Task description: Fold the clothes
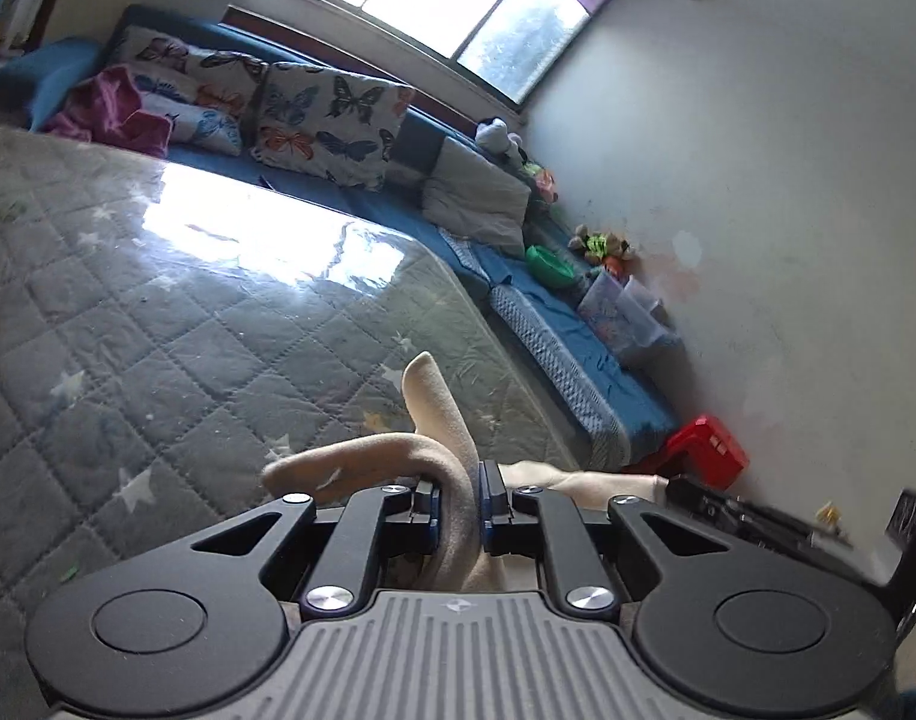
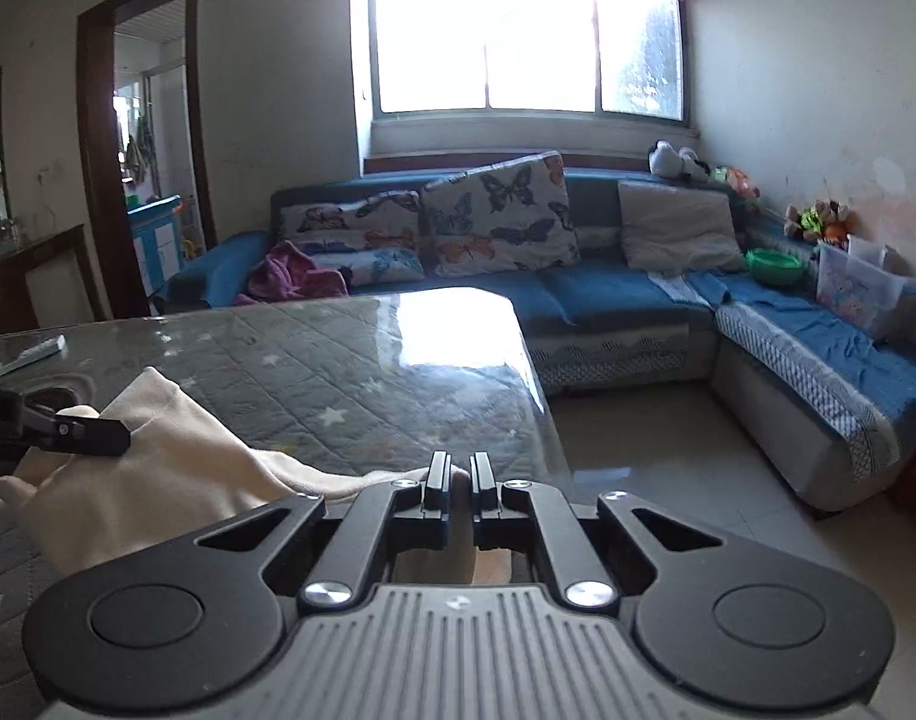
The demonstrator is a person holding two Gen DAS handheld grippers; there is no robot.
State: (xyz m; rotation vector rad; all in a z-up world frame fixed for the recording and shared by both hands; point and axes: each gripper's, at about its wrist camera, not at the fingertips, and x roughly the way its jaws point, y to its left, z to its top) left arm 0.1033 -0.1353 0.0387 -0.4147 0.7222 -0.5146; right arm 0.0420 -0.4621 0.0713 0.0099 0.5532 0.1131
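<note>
A cream garment (image 2: 158, 468) hangs stretched between my two grippers above the table with the grey quilted star-pattern cover (image 2: 314, 360). My right gripper (image 2: 460, 474) is shut on one edge of the garment near the table's right side. My left gripper (image 1: 460, 498) is shut on a bunched fold of the same cream garment (image 1: 434, 414), which curls up past the fingers. The left gripper also shows in the right wrist view (image 2: 92, 429) at the far left, pinching the cloth. The part of the garment below the grippers is hidden.
A white remote (image 2: 32, 354) lies at the table's far left. A blue corner sofa (image 2: 608, 294) with butterfly cushions (image 2: 500, 216), a purple cloth (image 2: 296, 276), a green bowl (image 2: 773, 264) and a clear box (image 2: 854, 288) stands beyond. A red stool (image 1: 707, 444) stands by the wall.
</note>
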